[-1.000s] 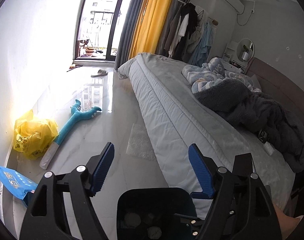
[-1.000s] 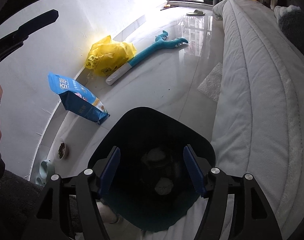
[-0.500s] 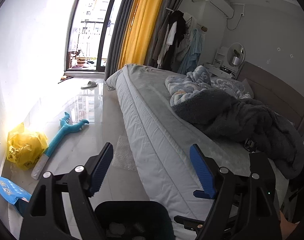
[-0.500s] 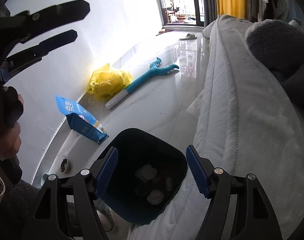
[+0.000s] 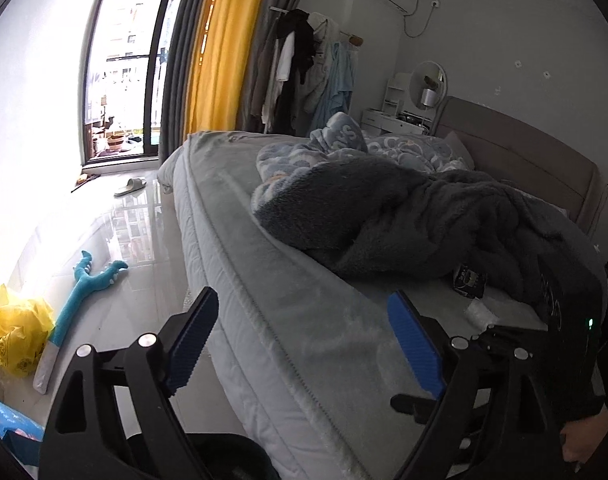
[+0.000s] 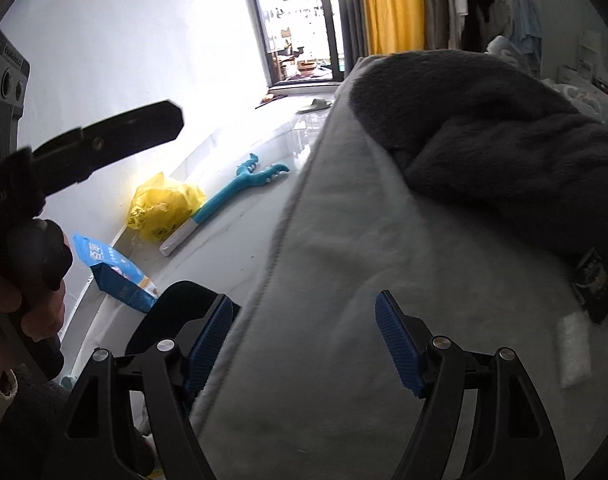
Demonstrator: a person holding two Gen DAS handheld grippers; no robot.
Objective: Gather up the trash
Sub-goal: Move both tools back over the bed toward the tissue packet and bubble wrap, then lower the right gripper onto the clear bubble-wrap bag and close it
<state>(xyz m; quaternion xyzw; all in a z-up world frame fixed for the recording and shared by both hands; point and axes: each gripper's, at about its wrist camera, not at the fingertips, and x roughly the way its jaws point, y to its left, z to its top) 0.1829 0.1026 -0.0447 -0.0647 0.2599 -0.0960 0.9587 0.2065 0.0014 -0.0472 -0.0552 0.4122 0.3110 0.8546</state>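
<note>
Jaws apart and empty on the left gripper [image 5: 304,340], which hangs over the long edge of the bed [image 5: 264,280]. In the left wrist view a dark grey fleece blanket [image 5: 403,220] lies heaped on the bed, with a small black packet [image 5: 469,280] and a clear plastic wrapper [image 5: 481,310] just beside its edge. On the floor by the wall lie a yellow plastic bag [image 5: 14,332] and a teal plush toy [image 5: 84,284]. The black trash bin [image 5: 232,454] shows only as a rim at the bottom.

In the right wrist view the right gripper [image 6: 304,344] also has its jaws apart and empty, above the bed. The packet [image 6: 593,280] and wrapper [image 6: 573,350] lie to the right; the bin [image 6: 176,308] stands beside the bed, near a blue bag [image 6: 116,268].
</note>
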